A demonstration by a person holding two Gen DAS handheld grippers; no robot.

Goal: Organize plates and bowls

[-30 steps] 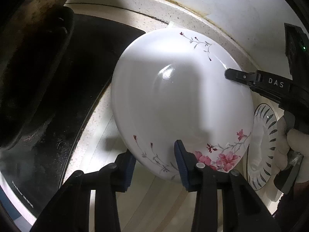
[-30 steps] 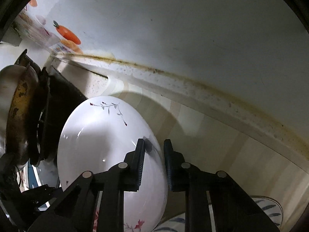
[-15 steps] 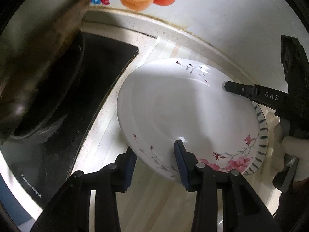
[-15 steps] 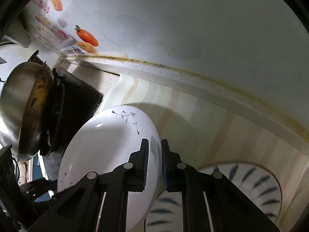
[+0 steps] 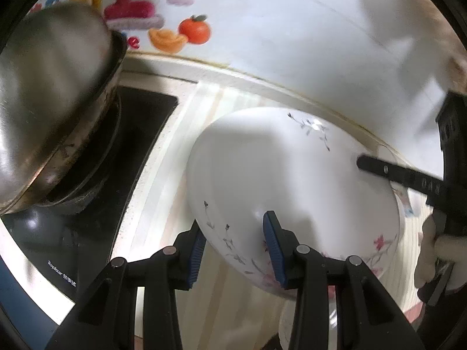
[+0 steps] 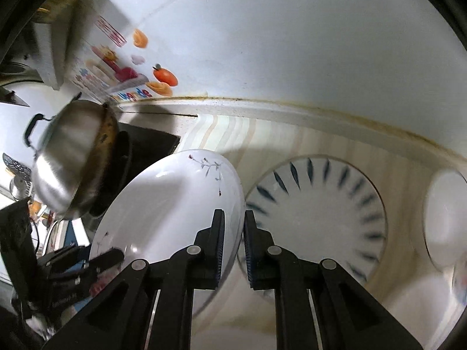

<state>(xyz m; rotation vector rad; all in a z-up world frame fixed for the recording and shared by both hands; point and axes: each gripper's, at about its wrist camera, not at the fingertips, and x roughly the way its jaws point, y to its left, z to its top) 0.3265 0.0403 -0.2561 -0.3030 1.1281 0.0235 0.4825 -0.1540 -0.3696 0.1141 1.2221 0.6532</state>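
Note:
A white plate with pink flowers and grey twigs [image 5: 292, 180] is held tilted above the striped counter. My left gripper [image 5: 233, 250] grips its near rim, one blue pad above and one below. My right gripper [image 6: 234, 242] is shut on the opposite rim of the same plate [image 6: 175, 210] and shows in the left wrist view [image 5: 388, 172] as a black finger. A white plate with blue dashes [image 6: 318, 213] lies flat on the counter, just right of and below the held plate. A white bowl [image 6: 446, 218] sits at the far right.
A steel wok [image 5: 49, 110] stands on the black stove [image 5: 131, 151] to the left, close to the held plate. A white wall with fruit stickers [image 5: 192, 29] runs behind the counter [image 6: 262, 137]. The wok also shows in the right wrist view [image 6: 73, 157].
Both grippers have lifted the flowered plate higher and tilted it, still held at both rims. The blue-dashed plate now lies fully exposed to the right, and a white bowl has come into view.

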